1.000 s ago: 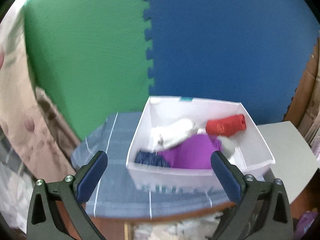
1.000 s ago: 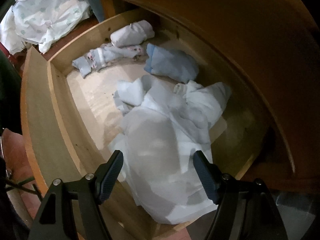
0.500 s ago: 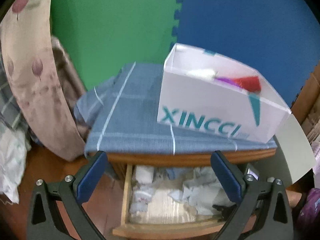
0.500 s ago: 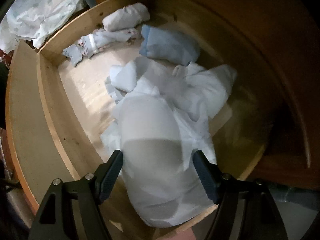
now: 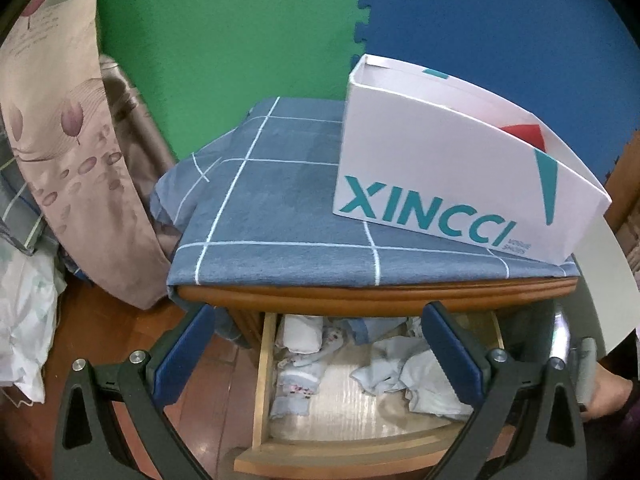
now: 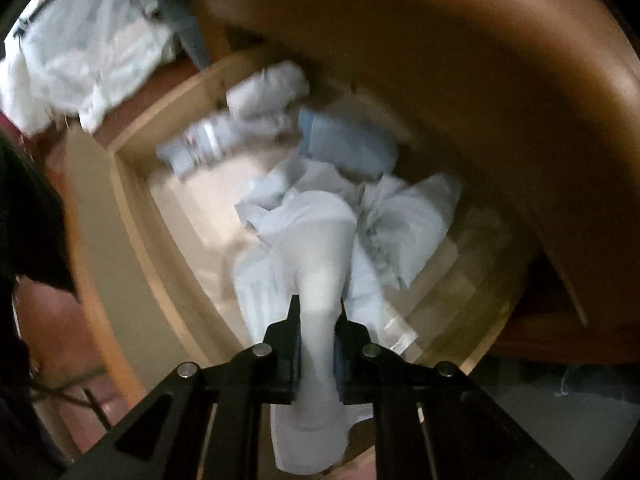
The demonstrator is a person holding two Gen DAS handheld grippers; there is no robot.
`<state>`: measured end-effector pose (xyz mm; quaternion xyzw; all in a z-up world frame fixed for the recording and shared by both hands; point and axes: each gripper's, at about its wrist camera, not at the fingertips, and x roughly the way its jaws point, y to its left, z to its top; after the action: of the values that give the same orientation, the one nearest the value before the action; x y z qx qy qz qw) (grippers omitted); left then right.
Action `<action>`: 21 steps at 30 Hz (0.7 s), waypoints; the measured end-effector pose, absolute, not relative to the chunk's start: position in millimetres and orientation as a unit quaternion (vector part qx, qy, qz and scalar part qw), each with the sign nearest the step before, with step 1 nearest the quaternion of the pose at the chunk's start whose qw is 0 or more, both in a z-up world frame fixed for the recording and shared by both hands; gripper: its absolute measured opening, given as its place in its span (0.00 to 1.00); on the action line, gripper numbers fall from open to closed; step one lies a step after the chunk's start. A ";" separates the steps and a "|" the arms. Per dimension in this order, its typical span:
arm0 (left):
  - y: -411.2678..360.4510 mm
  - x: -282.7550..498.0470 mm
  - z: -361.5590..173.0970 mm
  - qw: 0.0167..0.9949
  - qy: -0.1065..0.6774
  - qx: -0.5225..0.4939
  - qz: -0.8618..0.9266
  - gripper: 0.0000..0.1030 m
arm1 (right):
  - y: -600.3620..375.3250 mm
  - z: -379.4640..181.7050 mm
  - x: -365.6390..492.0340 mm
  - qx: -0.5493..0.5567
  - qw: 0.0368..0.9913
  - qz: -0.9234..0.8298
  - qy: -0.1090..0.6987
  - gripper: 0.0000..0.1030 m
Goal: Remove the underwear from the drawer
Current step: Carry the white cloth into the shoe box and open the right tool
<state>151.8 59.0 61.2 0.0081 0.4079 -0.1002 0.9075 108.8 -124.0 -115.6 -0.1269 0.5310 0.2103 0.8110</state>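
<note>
The wooden drawer [image 5: 264, 380] stands pulled out under the nightstand top. A crumpled white underwear [image 6: 320, 248] lies in its right half, seen in the left wrist view as a pale heap [image 5: 420, 376]. My right gripper [image 6: 319, 308] points steeply down into the drawer [image 6: 132, 248]; its jaws are closing, and a bunched fold of the white underwear is pinched between the pads. My left gripper [image 5: 316, 312] hangs open in front of the nightstand, above the drawer, with nothing between its fingers.
In the drawer lie a white roll [image 6: 272, 88], a patterned piece [image 6: 204, 144] and a folded blue piece [image 6: 348, 144]. A white XINCCI box [image 5: 440, 184] sits on the blue checked cloth [image 5: 280, 216]. Bedding [image 5: 68, 160] leans at left. A person's hand [image 5: 608, 396] shows at right.
The left gripper sank from looking into the white box to facing the nightstand front and drawer. The right jaws went from wide apart to pinched on the white underwear, which bunched up.
</note>
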 end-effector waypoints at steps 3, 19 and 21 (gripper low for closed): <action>66.7 154.7 60.6 0.909 0.409 0.002 -0.087 0.99 | -127.3 -97.1 107.6 -0.095 0.822 0.222 0.515 0.12; 88.9 163.0 52.5 0.897 0.437 -0.023 -0.054 0.99 | -143.4 66.4 15.6 0.098 0.869 0.296 0.384 0.12; 90.0 161.7 53.0 0.898 0.437 -0.024 -0.052 0.99 | -153.5 93.8 11.6 0.127 0.875 0.300 0.358 0.12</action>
<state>161.7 90.0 53.0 -0.0240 0.4372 -0.0525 0.8975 11.6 -153.5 93.8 0.1273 0.3579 0.2996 0.8752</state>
